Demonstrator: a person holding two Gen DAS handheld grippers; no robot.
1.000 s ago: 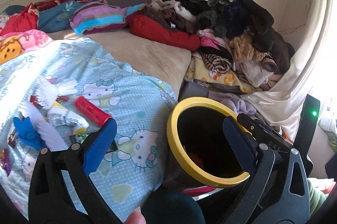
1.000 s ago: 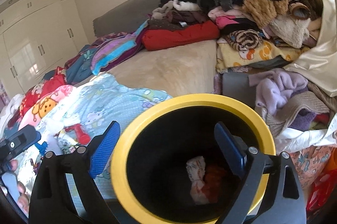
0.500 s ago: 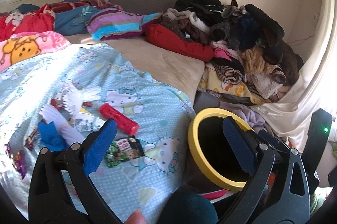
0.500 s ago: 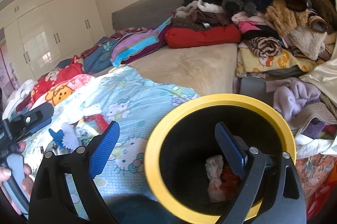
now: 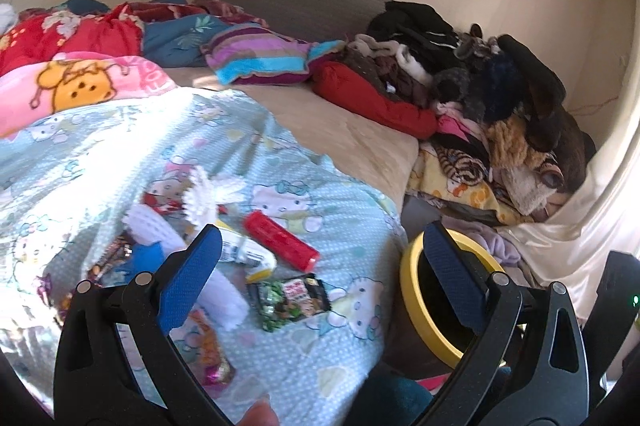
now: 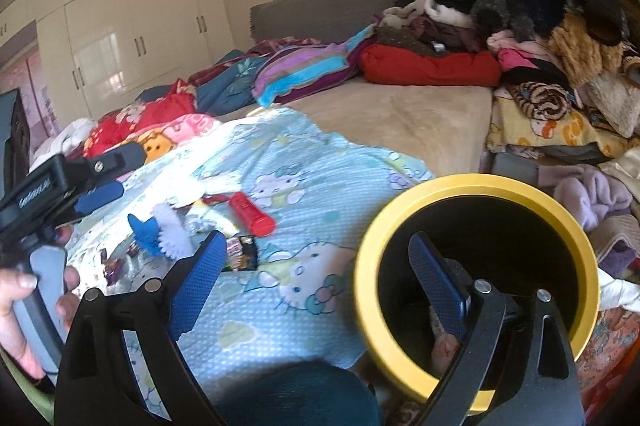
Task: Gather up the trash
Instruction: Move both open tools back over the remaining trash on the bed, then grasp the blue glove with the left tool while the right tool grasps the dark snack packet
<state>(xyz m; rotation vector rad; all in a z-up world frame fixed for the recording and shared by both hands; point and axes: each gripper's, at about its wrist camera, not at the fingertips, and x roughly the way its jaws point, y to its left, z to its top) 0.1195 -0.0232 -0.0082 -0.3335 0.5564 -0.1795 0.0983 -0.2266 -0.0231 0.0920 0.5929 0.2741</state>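
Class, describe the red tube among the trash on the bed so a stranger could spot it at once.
Find the light-blue cartoon-cat sheet on the bed. In its litter cluster, the red tube lies flat just above a dark snack wrapper. It is the only plain red cylinder there.

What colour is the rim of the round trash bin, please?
Yellow rim on a dark round trash bin; clearest in the right wrist view.

A home bedroom. A bed (image 6: 400,113) with a grey padded headboard (image 6: 320,9) filled mid-frame, spread with a cartoon-cat print sheet (image 6: 304,185). Heaped clothes and blankets (image 6: 540,25) crowded the upper right. Cream built-in wardrobes (image 6: 132,25) lined the wall at upper left.
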